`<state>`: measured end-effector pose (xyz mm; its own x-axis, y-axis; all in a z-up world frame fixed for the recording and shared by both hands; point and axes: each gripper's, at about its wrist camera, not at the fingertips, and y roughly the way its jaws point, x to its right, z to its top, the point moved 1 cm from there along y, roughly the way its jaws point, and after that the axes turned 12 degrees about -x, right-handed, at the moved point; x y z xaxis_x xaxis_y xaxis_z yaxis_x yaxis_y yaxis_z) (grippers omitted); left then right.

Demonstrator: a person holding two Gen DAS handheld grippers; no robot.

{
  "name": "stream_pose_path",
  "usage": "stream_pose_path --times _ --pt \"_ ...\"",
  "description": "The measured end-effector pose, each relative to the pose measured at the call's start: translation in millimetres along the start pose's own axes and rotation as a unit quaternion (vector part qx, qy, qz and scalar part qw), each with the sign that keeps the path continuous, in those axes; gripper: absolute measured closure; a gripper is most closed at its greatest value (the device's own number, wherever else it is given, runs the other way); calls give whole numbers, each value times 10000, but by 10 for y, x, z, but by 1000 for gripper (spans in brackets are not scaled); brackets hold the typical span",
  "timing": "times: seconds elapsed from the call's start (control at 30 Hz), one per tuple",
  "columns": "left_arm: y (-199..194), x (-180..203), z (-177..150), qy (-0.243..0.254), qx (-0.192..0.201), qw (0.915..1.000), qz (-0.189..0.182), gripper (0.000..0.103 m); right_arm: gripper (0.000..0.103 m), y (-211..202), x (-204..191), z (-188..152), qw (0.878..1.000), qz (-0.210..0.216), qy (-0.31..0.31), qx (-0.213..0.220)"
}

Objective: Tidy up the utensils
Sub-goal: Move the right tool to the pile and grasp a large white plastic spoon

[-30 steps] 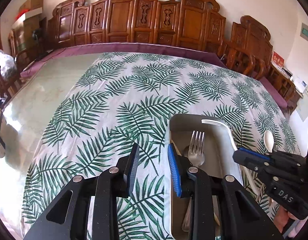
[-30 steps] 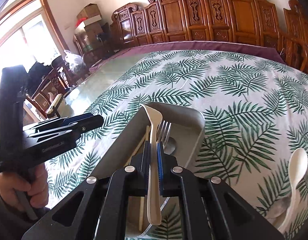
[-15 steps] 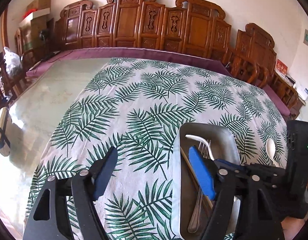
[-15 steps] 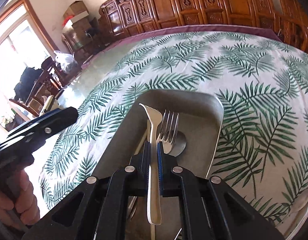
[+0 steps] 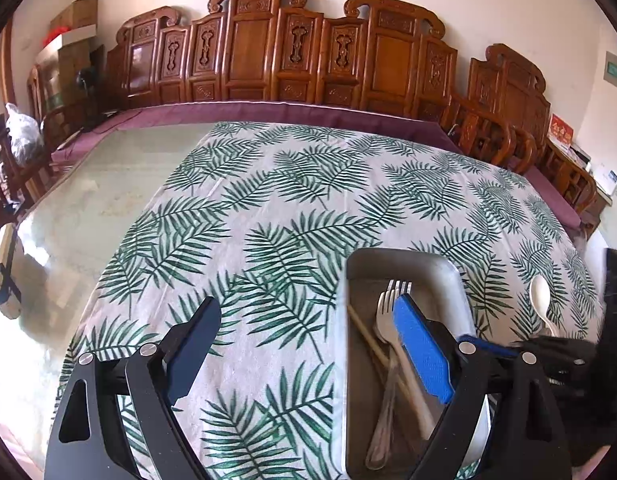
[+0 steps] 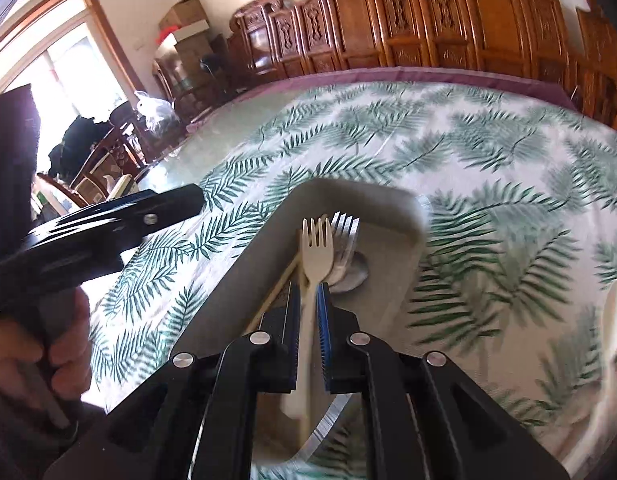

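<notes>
The left gripper has spread wider than a second ago and holds nothing, its jaws straddling the near left rim of the grey tray. In the tray lie one metal fork and one chopstick. The right gripper, tilted lower than before, has loosened slightly around one cream plastic fork over the tray. One white spoon lies on the tablecloth, right.

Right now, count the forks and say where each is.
2. A metal fork lies in the grey tray; a cream fork sits within the right gripper, over that tray. Others may be hidden underneath.
</notes>
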<state>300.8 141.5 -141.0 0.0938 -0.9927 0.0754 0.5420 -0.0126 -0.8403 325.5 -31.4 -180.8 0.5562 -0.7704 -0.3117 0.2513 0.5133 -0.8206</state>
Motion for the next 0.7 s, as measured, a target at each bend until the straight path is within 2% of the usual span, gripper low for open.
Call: stream_pose_path --times 0.2,0.3,0.4,0.5,0.7 --pt "-25 252 -32 202 47 9997 -134 19 91 -580 369 -257 9980 -561 -132 261" --pt "-40 421 -70 326 43 9992 -246 19 85 -820 642 -421 9947 -964 -67 346" --pt "-63 594 -113 476 52 9983 -347 19 84 -968 939 -577 9900 -1348 72 420" --pt "-91 801 -166 654 77 9969 -421 19 84 -1019 1219 -657 9853 -1616 309 464" --pt "-76 1139 -278 978 33 9938 -528 19 83 -881 1618 -784 9844 -1601 673 272"
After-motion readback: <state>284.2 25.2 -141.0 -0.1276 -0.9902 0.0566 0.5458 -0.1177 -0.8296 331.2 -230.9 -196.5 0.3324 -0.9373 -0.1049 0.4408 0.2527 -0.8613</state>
